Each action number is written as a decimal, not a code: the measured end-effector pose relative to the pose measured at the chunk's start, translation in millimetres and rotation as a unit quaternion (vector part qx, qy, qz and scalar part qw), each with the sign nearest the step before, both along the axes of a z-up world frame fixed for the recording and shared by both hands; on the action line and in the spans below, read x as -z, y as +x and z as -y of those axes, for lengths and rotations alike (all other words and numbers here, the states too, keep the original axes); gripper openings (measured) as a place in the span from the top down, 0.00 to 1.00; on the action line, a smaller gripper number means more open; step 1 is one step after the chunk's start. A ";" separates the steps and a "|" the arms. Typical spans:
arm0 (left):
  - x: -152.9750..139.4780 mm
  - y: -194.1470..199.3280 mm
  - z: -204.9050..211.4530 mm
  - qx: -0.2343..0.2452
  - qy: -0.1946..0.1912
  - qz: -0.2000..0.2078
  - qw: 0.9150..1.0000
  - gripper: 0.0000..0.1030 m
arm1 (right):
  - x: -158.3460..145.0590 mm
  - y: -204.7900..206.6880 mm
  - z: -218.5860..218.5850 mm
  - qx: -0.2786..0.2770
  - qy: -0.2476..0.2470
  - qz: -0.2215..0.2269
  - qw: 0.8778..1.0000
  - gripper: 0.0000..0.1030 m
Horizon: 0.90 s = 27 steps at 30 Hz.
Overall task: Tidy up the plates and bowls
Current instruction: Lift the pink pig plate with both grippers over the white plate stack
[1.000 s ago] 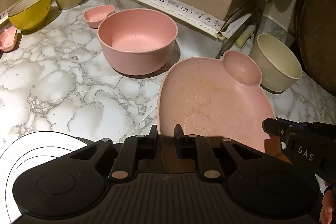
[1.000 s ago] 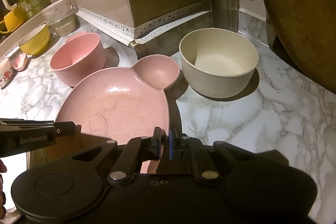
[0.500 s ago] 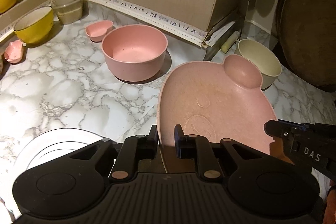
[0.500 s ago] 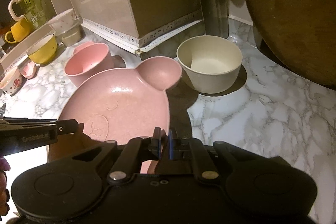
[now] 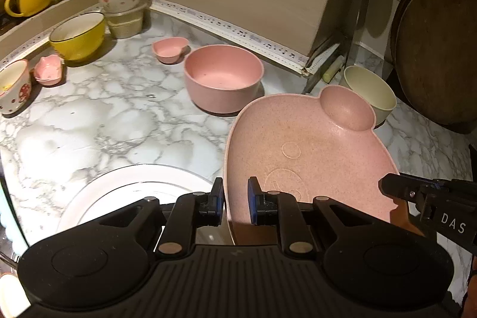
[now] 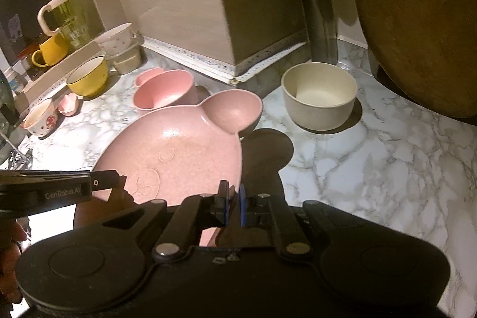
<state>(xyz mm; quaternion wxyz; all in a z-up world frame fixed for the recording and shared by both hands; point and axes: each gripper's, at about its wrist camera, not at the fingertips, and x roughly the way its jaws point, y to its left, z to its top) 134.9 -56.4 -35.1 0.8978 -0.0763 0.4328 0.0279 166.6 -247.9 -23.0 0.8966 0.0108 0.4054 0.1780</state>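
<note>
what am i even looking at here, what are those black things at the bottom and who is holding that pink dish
The black shapes are two hand-held claws, one in each of a person's hands; there is no robot arm. Each claw carries a wide-angle camera looking along its fingers, so one picture is from the left claw and the other from the right claw.

Both claws are shut on the rim of the same pink bear-shaped plate, one on each side, holding it tilted above a marble counter.

On the counter stand a pink bowl, a cream bowl, a yellow bowl, a small pink dish and a white plate near the left claw. A round wooden board leans at the right.
</note>
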 end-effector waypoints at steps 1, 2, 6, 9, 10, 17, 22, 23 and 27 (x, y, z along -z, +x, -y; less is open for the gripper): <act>-0.7 -3.0 -3.0 -0.002 0.000 0.001 1.000 0.85 | -1.3 -2.7 -3.1 -0.002 0.000 0.002 1.000 0.94; -1.3 -5.9 -6.1 -0.003 0.001 0.002 1.000 0.85 | -2.3 -5.4 -6.4 -0.004 0.000 0.003 1.000 0.94; -2.4 -18.0 -19.8 -0.012 0.001 0.004 1.000 0.85 | -4.8 -14.2 -18.8 -0.013 0.001 0.005 1.000 0.94; -3.0 -26.6 -31.2 -0.019 0.000 0.004 1.000 0.85 | -5.7 -20.5 -29.7 -0.021 0.000 0.005 1.000 0.94; -3.2 -29.1 -34.6 -0.021 0.000 0.005 1.000 0.85 | -5.8 -22.4 -33.3 -0.023 0.000 0.005 1.000 0.94; -1.9 -46.7 -61.0 -0.035 0.000 0.003 0.999 0.85 | -5.8 -33.6 -59.1 -0.041 0.000 0.003 0.999 0.94; 2.5 -56.3 -79.9 -0.047 -0.001 -0.003 0.999 0.85 | -3.1 -39.5 -77.7 -0.055 -0.003 -0.001 0.998 0.94; 3.8 -57.8 -83.4 -0.049 -0.001 -0.004 0.999 0.85 | -2.1 -40.8 -81.7 -0.057 -0.004 -0.002 0.998 0.94; 9.6 -63.3 -95.5 -0.059 -0.003 -0.010 0.998 0.85 | 2.5 -43.8 -96.3 -0.068 -0.011 -0.007 0.998 0.94</act>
